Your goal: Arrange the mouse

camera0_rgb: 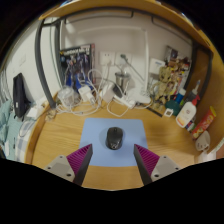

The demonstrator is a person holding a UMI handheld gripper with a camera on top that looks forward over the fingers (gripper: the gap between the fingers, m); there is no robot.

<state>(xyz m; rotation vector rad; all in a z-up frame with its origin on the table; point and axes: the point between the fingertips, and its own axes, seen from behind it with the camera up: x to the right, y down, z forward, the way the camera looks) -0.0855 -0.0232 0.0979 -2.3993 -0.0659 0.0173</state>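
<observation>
A dark grey mouse (115, 138) lies on a light blue mouse mat (98, 133) on the wooden desk (58, 135). My gripper (112, 158) is open and empty, its two pink-padded fingers (79, 160) spread wide. The mouse sits just ahead of the fingertips, centred between them, with clear gaps on both sides. The fingers hover over the near edge of the mat.
A tangle of white cables and chargers (88, 97) lies behind the mat. A boxed picture (76, 62) leans on the wall. Figurines (167, 76) and small bottles (186, 110) stand at the back right. A dark object (20, 95) stands at the left.
</observation>
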